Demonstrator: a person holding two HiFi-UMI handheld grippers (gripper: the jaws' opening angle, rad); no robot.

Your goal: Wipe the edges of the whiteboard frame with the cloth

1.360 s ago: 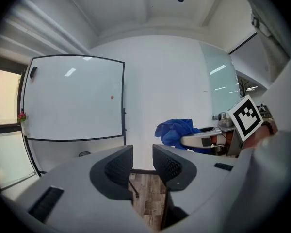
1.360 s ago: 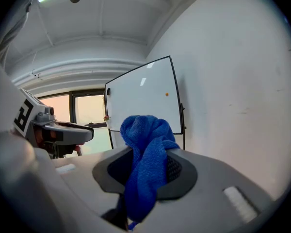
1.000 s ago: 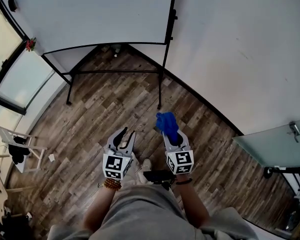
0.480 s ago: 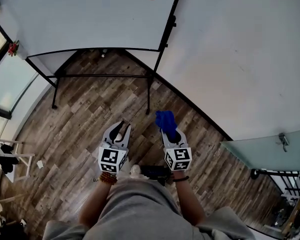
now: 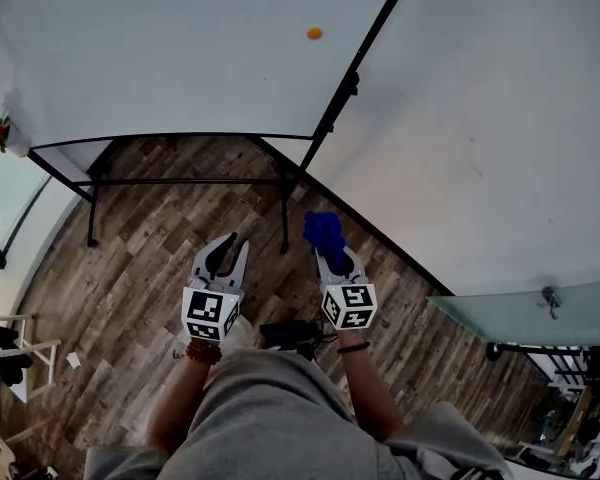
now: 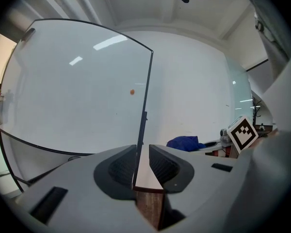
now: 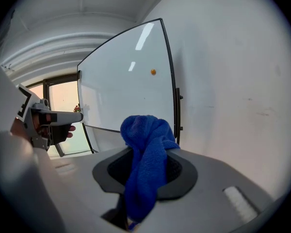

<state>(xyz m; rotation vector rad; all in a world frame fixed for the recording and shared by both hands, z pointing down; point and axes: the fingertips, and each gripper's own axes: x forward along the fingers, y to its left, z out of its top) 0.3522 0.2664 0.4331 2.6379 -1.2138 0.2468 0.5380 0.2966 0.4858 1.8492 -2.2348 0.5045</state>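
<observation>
The whiteboard (image 5: pixel 180 48) stands ahead on a black stand, with an orange magnet (image 5: pixel 314 33) on it. Its black right frame edge (image 5: pixel 355 78) runs down toward my grippers. My right gripper (image 5: pixel 331 249) is shut on a bunched blue cloth (image 5: pixel 324 228), a short way from the lower end of that edge. In the right gripper view the cloth (image 7: pixel 145 135) hangs out of the right gripper (image 7: pixel 146 157), with the whiteboard (image 7: pixel 126 91) beyond. My left gripper (image 5: pixel 227 247) holds nothing. In its own view the left gripper (image 6: pixel 142 149) stands open by a narrow gap, in line with the frame edge (image 6: pixel 146 96).
The floor (image 5: pixel 150 248) is wood plank. The board's black stand legs (image 5: pixel 88 213) reach down to it. A white wall (image 5: pixel 480 118) runs along the right, with a glass panel (image 5: pixel 520 318) further down. A dark object (image 5: pixel 288 333) lies by my feet, and a white rack (image 5: pixel 15 348) stands at the lower left.
I have moved closer to the whiteboard, which now fills more of the head view. Both grippers have gone forward with me, the cloth still held. The left jaws look narrower.
</observation>
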